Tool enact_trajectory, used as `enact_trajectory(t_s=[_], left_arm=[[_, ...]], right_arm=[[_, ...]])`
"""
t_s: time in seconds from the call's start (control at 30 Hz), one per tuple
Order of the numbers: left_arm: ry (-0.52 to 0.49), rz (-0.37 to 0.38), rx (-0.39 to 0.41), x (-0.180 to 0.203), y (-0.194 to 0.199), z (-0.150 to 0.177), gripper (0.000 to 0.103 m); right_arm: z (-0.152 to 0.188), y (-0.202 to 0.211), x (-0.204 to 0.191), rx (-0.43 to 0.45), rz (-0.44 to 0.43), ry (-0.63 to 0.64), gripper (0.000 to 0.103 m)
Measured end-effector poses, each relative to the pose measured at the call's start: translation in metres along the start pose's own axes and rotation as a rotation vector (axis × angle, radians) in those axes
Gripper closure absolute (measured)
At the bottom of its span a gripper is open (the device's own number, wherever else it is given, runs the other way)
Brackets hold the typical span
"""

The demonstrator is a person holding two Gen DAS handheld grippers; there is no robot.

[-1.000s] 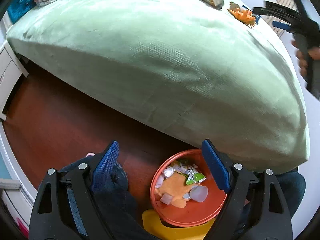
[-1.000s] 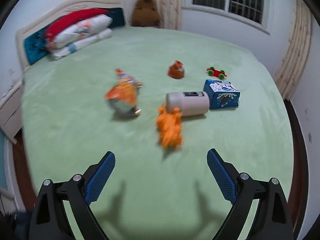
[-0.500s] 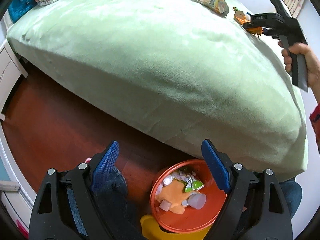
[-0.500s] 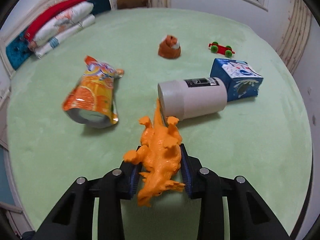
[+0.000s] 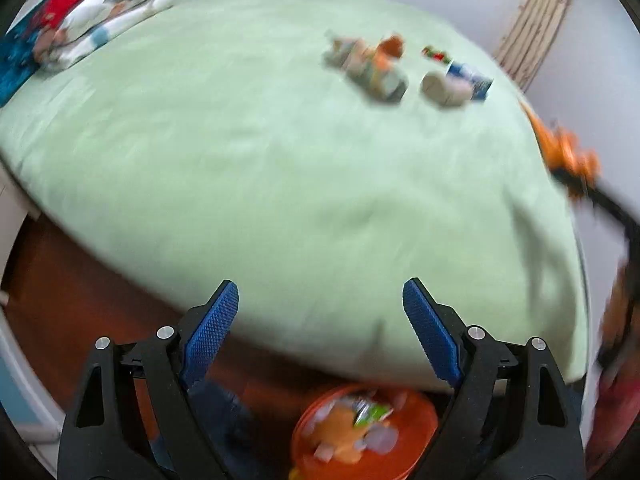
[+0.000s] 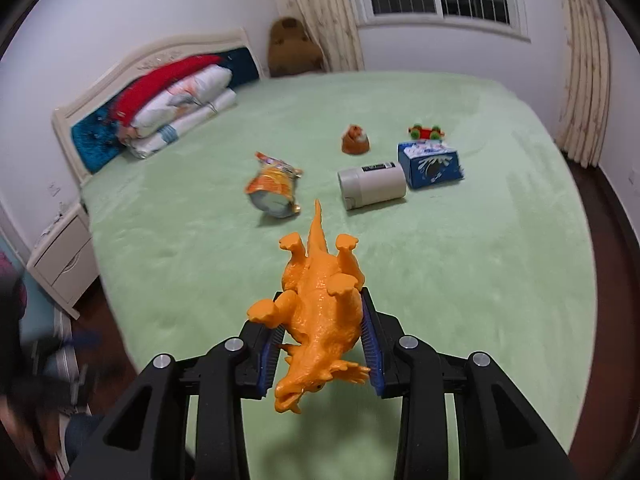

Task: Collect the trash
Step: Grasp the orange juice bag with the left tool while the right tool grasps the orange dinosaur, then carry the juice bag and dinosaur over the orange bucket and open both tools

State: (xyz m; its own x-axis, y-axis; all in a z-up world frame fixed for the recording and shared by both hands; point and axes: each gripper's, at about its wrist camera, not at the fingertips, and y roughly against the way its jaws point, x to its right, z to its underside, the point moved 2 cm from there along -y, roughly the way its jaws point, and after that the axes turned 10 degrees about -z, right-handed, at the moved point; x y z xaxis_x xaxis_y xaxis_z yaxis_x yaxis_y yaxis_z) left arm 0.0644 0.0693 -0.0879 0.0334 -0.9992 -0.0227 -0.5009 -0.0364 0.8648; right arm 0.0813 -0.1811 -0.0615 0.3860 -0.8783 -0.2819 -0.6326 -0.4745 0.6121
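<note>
My right gripper (image 6: 320, 312) is shut on an orange toy dinosaur (image 6: 320, 308), belly up, held above the green bed (image 6: 460, 280); the dinosaur (image 5: 568, 152) shows blurred at the right edge of the left wrist view. On the bed lie an orange snack bag (image 6: 274, 190), a grey cylinder (image 6: 372, 184) and a blue carton (image 6: 430, 162). My left gripper (image 5: 320, 320) is open and holds nothing, above the bed's near edge. Below it stands an orange bin (image 5: 360, 428) with wrappers and scraps inside.
A small brown toy (image 6: 355, 140) and a red-green toy car (image 6: 426, 132) sit further back on the bed. Pillows (image 6: 180, 108) are stacked at the headboard. A white nightstand (image 6: 64, 256) stands left of the bed. Dark wood floor (image 5: 80, 280) lies beside the bin.
My right gripper closed on the orange dinosaur and lifted it off the bed, pulling back. The left gripper rose and tilted up, so the bin slid to the bottom of its view.
</note>
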Motion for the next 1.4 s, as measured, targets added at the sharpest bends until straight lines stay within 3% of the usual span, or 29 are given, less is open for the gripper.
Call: enact_trajectory(t_s=[0.13,0.4,0.5,0.67,0.73,0.8,0.83,0.87,1.13,1.3,1.4], left_arm=[[0.01,0.019,0.058,0.018,-0.011,-0.05,0.021],[0.001,-0.022,0.044,0.058,-0.076,-0.143,0.021],[0.082,0.085,-0.005,0.063,-0.11,-0.178,0.021],[0.181,0.087,-0.059,0.062,-0.15,-0.21,0.021],[0.204,0.087,-0.099,0.063,-0.165,-0.215,0.021],[0.201,0.037,-0.111,0.063,-0.172,-0.214,0.04],[0.193,0.015,-0.111,0.063,-0.173,-0.212,0.056],[0.186,0.01,-0.105,0.063,-0.173,-0.211,0.058],[0.132,0.033,-0.054,0.058,-0.145,-0.205,0.064],[0.075,0.003,0.037,0.058,-0.095,-0.191,0.064],[0.033,-0.006,0.094,0.05,-0.052,-0.161,0.064]], right_arm=[[0.017,0.035,-0.015,0.046,-0.005,0.048,0.068],[0.03,0.07,-0.024,0.087,-0.051,0.069,0.068],[0.035,0.067,-0.023,0.073,-0.072,0.061,0.068],[0.044,0.05,-0.02,0.034,-0.092,0.058,0.068],[0.046,0.043,-0.017,0.023,-0.098,0.048,0.068],[0.047,0.035,-0.012,0.016,-0.105,0.033,0.068],[0.047,0.034,-0.011,0.015,-0.108,0.029,0.068],[0.047,0.031,-0.01,0.015,-0.11,0.026,0.068],[0.046,0.031,-0.02,0.025,-0.118,0.031,0.068],[0.044,0.046,-0.032,0.052,-0.115,0.047,0.068],[0.045,0.057,-0.04,0.063,-0.106,0.056,0.068]])
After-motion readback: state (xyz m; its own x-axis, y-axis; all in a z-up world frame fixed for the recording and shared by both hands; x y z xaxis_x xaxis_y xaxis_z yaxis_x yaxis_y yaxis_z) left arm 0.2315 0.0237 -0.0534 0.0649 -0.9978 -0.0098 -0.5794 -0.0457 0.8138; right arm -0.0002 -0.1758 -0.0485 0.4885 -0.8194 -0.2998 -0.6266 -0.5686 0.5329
